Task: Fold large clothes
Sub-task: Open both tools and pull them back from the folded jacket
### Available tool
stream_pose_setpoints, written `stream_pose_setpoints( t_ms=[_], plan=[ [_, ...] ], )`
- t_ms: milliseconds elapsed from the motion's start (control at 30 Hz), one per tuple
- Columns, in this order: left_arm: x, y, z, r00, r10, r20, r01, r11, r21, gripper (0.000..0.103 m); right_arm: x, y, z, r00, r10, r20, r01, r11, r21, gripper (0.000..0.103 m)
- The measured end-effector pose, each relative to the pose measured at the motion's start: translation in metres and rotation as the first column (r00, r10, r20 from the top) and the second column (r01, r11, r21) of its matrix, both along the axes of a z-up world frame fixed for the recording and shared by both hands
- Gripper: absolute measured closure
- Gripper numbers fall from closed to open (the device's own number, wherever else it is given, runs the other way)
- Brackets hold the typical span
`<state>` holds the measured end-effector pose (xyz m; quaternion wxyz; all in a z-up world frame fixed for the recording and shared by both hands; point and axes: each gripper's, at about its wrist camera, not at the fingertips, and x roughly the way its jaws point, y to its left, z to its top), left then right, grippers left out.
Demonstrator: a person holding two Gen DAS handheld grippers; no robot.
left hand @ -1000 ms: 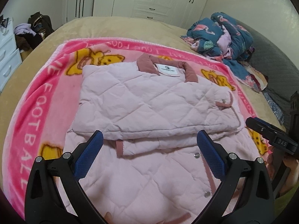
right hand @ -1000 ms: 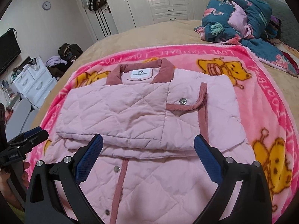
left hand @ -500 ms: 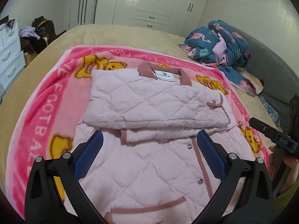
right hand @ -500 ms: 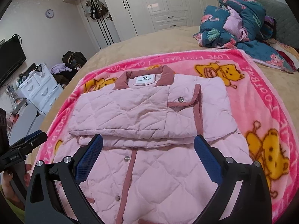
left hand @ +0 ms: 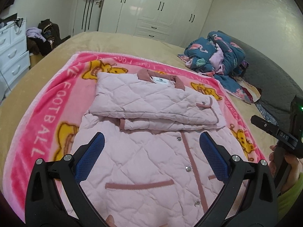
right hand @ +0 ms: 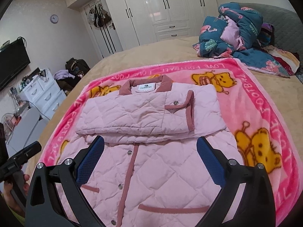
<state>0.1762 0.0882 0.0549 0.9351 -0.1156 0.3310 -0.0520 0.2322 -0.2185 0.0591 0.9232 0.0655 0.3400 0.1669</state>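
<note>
Overhead, left gripper [left hand: 151, 147] and right gripper [right hand: 149, 151] wide-spread, empty above jacket [left hand: 151, 151]

A pink cartoon blanket [left hand: 43, 113] covers the bed [left hand: 113, 43] near crumpled bedding [right hand: 236, 34].

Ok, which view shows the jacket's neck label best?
The right wrist view: the white neck label faces the camera squarely inside the collar. The left wrist view shows the same label smaller and at a slant.
</note>
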Motion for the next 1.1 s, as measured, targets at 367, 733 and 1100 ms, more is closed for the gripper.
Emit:
stream_pose_setpoints(
  t_ms=[367,733,1100],
  plan=[
    [-0.036,-0.006,0.020,0.999,0.016,0.040,-0.016,1.000,0.021,0.009,-0.044,-0.011,0.024,0.998,0.026,0.065,-0.026,1.000,-0.004,0.006],
    [-0.071,-0.014,0.020,0.997,0.023,0.078,-0.025,0.999,0.026,0.009,-0.093,-0.022,0.034,0.991,0.055,0.125,-0.056,0.998,0.007,0.004],
    [-0.102,-0.017,0.022,0.995,0.034,0.093,-0.038,0.998,0.042,0.009,-0.129,-0.025,0.028,0.986,0.083,0.147,-0.082,0.997,-0.012,0.004]
  ],
)
